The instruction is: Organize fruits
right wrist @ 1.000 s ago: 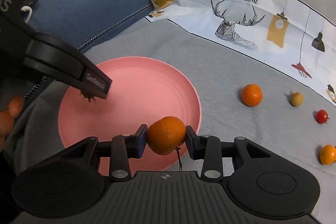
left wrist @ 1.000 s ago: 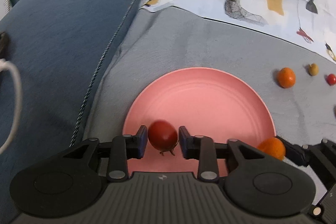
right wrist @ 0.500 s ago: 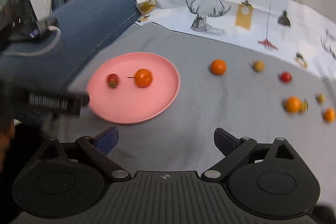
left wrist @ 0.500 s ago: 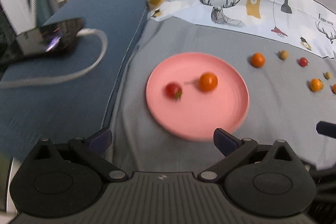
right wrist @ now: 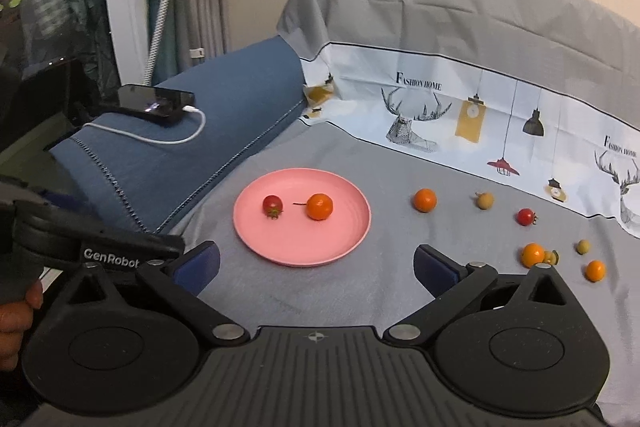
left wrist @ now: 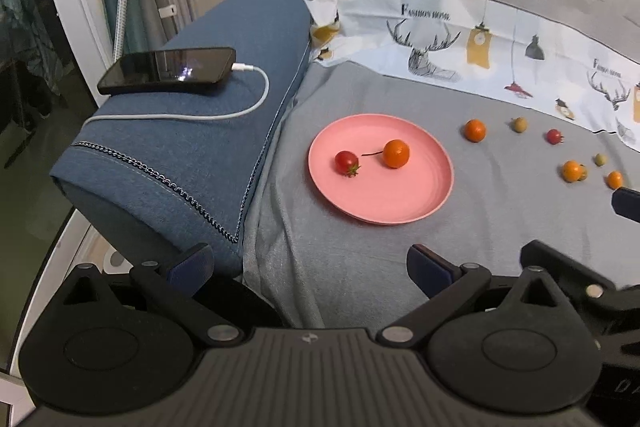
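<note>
Both your grippers have let go and backed off: left gripper spread wide, right gripper opening, nothing between either. Beyond, tomato and orange sit apart on the plate.

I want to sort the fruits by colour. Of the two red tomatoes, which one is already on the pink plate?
The red tomato left of the orange lies on the pink plate. The other tomato lies off it, on the grey cloth.
</note>
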